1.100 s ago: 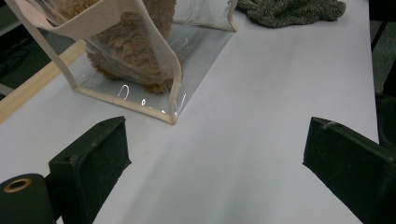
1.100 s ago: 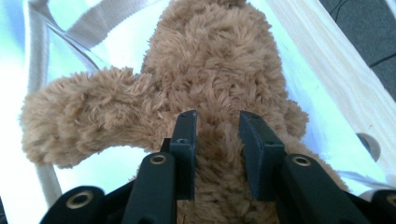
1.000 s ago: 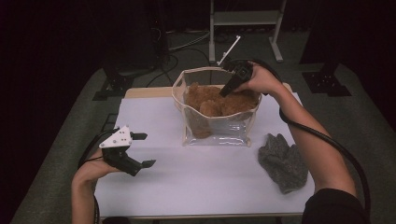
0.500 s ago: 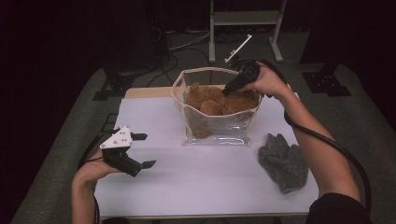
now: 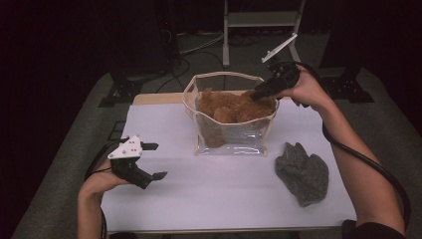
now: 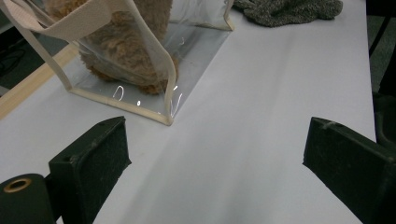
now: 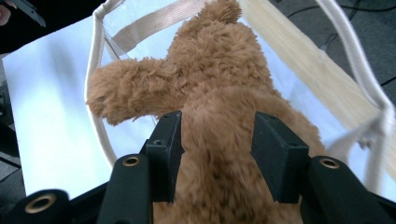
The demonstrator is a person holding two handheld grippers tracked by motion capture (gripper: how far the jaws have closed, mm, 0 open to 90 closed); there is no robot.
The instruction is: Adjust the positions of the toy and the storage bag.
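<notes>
Brown plush teddy bear (image 7: 219,107) sitting inside clear plastic bag (image 5: 234,137) at the worktop's (image 5: 219,184) far middle, right tool (image 7: 217,140) jaws just opening, bear's fur between them, left tool (image 5: 149,162) spread wide, empty, grey knit glove (image 5: 302,172) nearby.

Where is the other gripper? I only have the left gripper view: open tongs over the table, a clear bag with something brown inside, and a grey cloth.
Observer: The right gripper is at the far right rim of the clear bag, reaching in from above.
Operator: Is anything between its tongs?
Observer: Yes, the brown plush toy. Its fur fills the gap between the tongs, which have just been opening.
Operator: Is the toy out of the bag?
Observer: No. In the high view most of it sits inside the bag.
</notes>
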